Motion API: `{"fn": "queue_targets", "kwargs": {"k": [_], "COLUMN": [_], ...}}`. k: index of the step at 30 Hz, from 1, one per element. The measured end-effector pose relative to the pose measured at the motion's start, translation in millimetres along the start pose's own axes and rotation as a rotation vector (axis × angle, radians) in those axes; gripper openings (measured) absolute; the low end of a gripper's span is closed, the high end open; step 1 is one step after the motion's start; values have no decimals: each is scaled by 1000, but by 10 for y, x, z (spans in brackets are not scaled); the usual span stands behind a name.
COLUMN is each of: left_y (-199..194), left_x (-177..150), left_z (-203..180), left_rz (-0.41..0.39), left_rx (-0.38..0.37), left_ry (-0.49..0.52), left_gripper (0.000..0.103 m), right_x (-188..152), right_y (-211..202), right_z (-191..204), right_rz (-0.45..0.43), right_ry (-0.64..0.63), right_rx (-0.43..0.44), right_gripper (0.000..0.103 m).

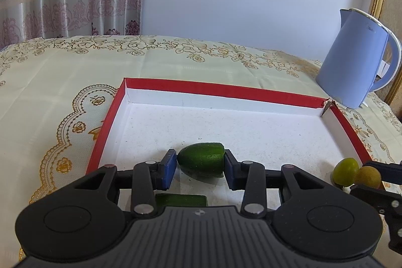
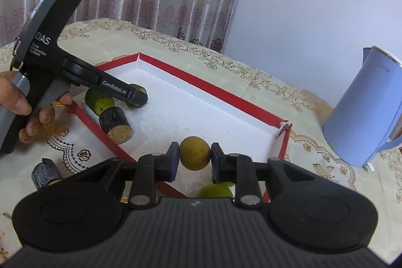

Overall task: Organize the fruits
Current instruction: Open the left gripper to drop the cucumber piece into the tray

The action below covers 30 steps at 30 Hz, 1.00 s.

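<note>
Left claw (image 1: pixel 199 163): blue pads pressed on either end of a dark green, rounded fruit half with one flat cut end (image 1: pixel 202 162); held low over the tray floor, whether it touches the floor I cannot tell. My guess is it is being set down or just lifted.

Right claw (image 2: pixel 194 157): clamped on a dull yellow-brown round fruit (image 2: pixel 194 153), gripped across its middle, hovering above the near corner of the tray. Judged: the ball is carried in for placing.

Container: shallow cardboard tray with red walls and white speckled floor (image 1: pixel 208 89), lying flat on the tabletop (image 1: pixel 62 72) with its cream, gold-flowered cloth. Far right corner of the wall is torn open.

Inside, left side: a green cut fruit piece (image 2: pixel 99 101) near the left wall, and a dark-skinned cylinder chunk with a yellow cut face (image 2: pixel 116 126) just beside it. Another flat green piece (image 1: pixel 181 200) lies under the left claw.

Inside, right side: a yellow-green round fruit (image 1: pixel 345 171) close to the right wall, below the right claw.

Outside: a dark purple-grey chunk (image 2: pixel 46 173) rests on the cloth by the tray's near left corner, not yet sorted.

Bystander: a pale blue plastic electric kettle (image 1: pixel 359 59) stands behind the tray's far right corner, close to it.

Grouping: greens and dark pieces left, round ones right, it seems.
</note>
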<state>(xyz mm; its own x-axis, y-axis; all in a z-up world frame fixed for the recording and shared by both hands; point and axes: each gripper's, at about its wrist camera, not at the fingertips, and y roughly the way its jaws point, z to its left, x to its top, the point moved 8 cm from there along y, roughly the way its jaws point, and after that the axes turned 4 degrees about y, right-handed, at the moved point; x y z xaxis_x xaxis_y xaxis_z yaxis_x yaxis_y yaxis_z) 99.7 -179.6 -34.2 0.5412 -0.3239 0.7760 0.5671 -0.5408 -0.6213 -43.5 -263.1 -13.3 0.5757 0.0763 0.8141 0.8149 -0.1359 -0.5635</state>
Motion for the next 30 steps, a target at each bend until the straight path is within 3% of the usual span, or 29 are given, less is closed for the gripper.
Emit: {"fn": "queue_targets", "kwargs": {"k": [30], "left_y": [-21], "left_x": [17], "left_z": [9], "left_rz": [-5], "left_rx": [-15], "left_ry": [-12], "left_gripper": [43], "right_x": [-25], "right_y": [255], "right_z": [-42], "right_rz": [55], "right_ry": [5], "right_rx": [-7], "right_gripper": [25]}}
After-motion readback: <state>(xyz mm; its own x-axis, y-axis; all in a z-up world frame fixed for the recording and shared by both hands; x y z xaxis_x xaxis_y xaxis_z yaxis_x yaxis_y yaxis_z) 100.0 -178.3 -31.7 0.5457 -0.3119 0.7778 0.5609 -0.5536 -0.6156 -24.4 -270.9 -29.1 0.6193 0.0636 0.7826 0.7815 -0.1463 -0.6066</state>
